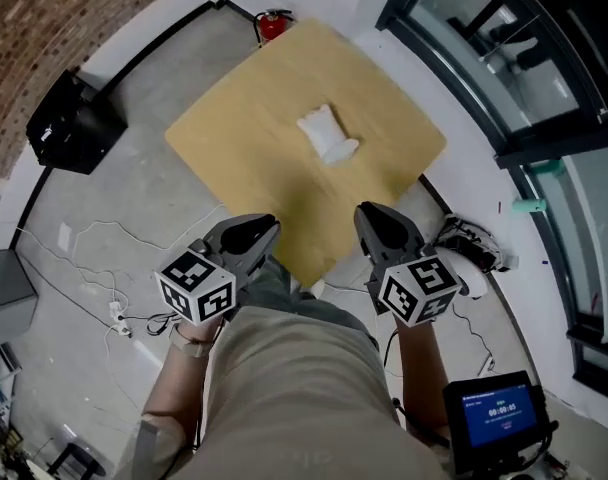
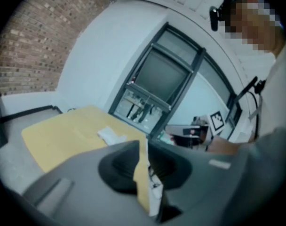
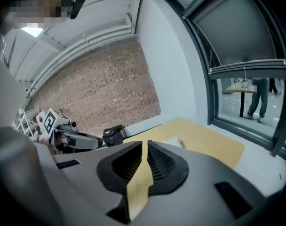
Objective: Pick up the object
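Person's shirt point(image 1: 284, 398), bottom centre of the head view, nearest the lens. Left gripper point(image 1: 262, 230) point(image 2: 144, 146), lower left of centre: jaws a narrow slit apart, nothing between them. Right gripper point(image 1: 374, 220) point(image 3: 145, 146), lower right of centre: jaws together, empty. The two flank the near corner of the tan table point(image 1: 234, 133) in the frame. The object point(image 1: 327, 134) point(image 2: 111, 135), a white crumpled bundle, lies near the table's middle, upper centre of the frame, well apart from both grippers. Red fire extinguisher point(image 1: 273, 26), top centre, beyond the far corner. Black box point(image 1: 72, 123) on the floor, upper left. Blue-lit screen point(image 1: 499, 413), lower right.
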Tool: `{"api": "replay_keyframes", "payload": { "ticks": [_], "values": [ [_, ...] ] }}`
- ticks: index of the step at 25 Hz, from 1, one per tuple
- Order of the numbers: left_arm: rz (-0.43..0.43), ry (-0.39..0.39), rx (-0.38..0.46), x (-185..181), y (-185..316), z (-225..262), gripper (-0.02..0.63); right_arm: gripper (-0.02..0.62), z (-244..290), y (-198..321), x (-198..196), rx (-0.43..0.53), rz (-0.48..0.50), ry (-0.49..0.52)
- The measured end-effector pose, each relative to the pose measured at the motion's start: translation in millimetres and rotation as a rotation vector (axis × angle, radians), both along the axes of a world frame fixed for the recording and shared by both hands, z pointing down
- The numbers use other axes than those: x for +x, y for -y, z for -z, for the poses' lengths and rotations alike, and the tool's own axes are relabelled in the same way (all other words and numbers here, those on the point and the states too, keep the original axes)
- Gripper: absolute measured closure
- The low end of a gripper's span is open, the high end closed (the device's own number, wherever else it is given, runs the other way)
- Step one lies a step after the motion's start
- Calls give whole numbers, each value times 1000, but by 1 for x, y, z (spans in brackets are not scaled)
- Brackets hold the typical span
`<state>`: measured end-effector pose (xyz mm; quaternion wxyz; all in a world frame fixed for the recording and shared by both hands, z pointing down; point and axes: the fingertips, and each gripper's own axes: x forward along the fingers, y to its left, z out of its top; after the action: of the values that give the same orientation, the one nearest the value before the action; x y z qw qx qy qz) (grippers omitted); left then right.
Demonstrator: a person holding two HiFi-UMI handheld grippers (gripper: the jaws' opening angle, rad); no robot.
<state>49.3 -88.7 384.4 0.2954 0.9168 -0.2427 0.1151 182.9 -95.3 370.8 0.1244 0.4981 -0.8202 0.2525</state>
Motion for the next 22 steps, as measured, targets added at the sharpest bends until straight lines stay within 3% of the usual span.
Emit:
{"api": "replay_keyframes", "payload": {
  "ticks": [4,8,10,13,18,22],
  "values": [
    [7,27,-59,8,78,-50,514,556,-24,68,1,-76,42,-102],
    [9,-11,-158,26,152,-108,490,470,-81,138,-2,-208,176,-192],
    [1,-32,-208,39,179,-137,445,433,-118,167,-2,-285,252,-233],
    [-13,-13,-264,63,186,-161,387,391,-156,180,8,-435,378,-287],
    [-29,-34,-403,97,194,-214,370,370,-217,202,21,-634,582,-351],
    [-61,-68,-431,110,200,-232,366,332,-244,204,12,-749,723,-290]
  ]
}}
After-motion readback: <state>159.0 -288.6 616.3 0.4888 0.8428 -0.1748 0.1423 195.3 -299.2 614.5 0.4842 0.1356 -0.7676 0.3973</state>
